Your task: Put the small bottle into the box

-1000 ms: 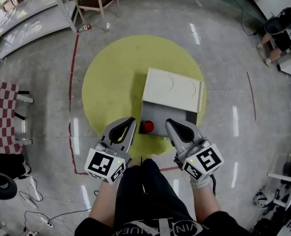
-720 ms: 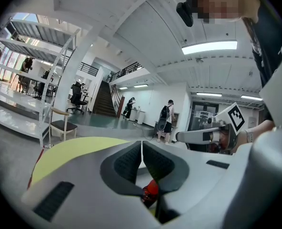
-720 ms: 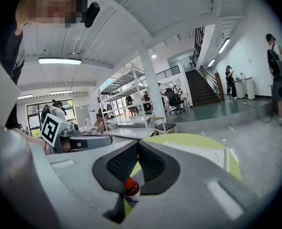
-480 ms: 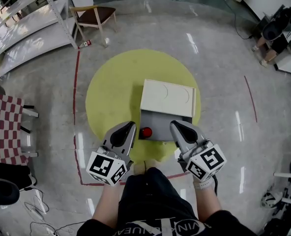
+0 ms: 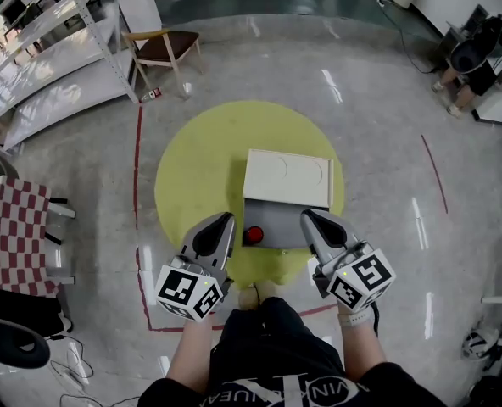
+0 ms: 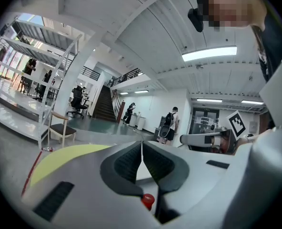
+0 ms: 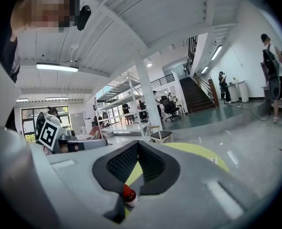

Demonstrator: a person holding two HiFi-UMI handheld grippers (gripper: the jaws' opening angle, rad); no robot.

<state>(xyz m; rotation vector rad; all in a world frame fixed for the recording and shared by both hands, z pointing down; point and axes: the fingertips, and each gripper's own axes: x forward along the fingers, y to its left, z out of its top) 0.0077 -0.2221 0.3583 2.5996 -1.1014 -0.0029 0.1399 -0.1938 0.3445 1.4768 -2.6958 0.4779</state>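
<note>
The small bottle, seen by its red cap, stands on a low grey table just in front of a white box with its lid down. My left gripper hangs shut and empty to the bottle's left. On the bottle's right, the right gripper is likewise shut on nothing. In the left gripper view the pads meet at the left gripper's tips, and the red cap shows below them. In the right gripper view the right gripper has closed jaws with the bottle showing beneath.
The table stands on a yellow floor circle edged by red tape. A chair and a metal rack are at the far left, and a checkered seat is at the left. A person sits far right.
The head view has lifted, so the table, box and both grippers sit lower in the picture. Both grippers stay shut and keep their places beside the bottle.
</note>
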